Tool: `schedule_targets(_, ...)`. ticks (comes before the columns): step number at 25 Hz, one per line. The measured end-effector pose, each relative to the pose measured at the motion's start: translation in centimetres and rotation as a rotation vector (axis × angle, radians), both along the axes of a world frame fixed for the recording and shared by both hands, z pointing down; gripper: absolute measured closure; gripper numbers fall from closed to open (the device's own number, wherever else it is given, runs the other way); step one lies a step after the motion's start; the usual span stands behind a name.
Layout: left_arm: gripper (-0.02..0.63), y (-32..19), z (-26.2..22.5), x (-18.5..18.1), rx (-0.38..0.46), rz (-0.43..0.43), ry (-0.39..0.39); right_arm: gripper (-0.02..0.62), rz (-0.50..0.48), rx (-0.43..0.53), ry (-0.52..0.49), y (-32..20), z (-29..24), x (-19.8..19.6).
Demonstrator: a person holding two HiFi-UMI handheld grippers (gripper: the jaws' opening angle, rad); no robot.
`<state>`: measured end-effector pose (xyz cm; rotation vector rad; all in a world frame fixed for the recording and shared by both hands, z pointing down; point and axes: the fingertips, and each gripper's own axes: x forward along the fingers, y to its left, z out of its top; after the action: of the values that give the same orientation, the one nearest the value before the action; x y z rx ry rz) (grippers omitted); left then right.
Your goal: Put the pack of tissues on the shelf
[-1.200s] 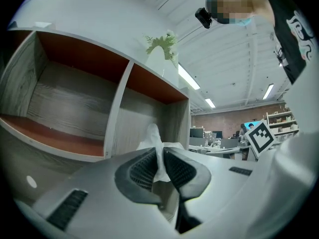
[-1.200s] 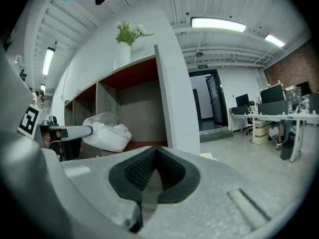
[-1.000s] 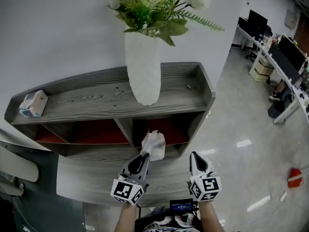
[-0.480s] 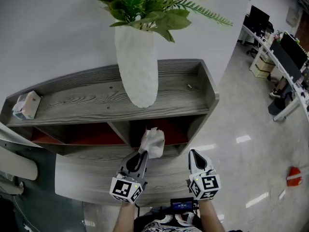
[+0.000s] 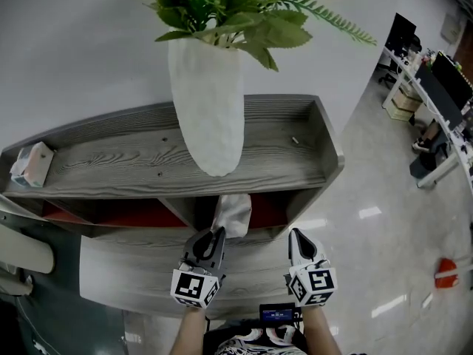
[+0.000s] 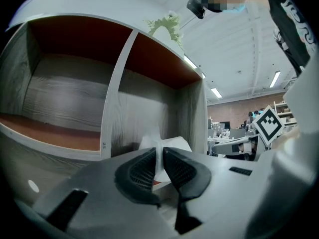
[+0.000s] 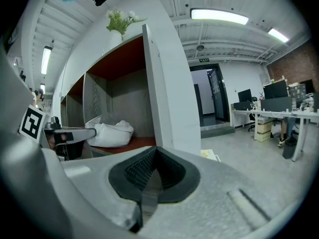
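Note:
The pack of tissues (image 5: 233, 213) is a soft white packet at the mouth of the shelf's (image 5: 111, 161) right lower compartment. My left gripper (image 5: 213, 234) is shut on its near edge. In the left gripper view the jaws pinch the thin white flap (image 6: 160, 156), and the pack (image 6: 174, 144) bulges beyond them. The right gripper view shows the pack (image 7: 112, 132) lying on the compartment's red floor, with the left gripper (image 7: 70, 133) at its side. My right gripper (image 5: 295, 237) hangs to the right of the pack, shut and holding nothing (image 7: 155, 156).
A tall white vase (image 5: 209, 102) with green leaves stands on the shelf top, above the compartment. A small tissue box (image 5: 29, 165) sits at the top's far left. A grey ledge (image 5: 126, 268) juts out under the compartments. Glossy floor and office desks (image 5: 436, 87) lie to the right.
My left gripper has pushed forward with the pack, which now reaches deeper into the right compartment. The head view has shifted closer to the shelf. The right gripper has hardly moved.

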<state>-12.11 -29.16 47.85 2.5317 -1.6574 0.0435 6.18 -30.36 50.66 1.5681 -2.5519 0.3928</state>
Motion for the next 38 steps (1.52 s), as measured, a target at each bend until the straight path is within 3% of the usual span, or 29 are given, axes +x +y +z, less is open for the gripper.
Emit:
schedule_targets(18, 0.569, -3.2, 1.6, 0.3, -0.076, -0.083, -0.039, 0.591, 0.023, -0.017, -0.011, -1.4, 0.7, 1.0)
schedule_targets(38, 0.423, -2.4, 1.7, 0.5, -0.144, -0.082, 0.083, 0.591, 0.004, 0.005, -0.068, 0.5, -0.7, 1.2)
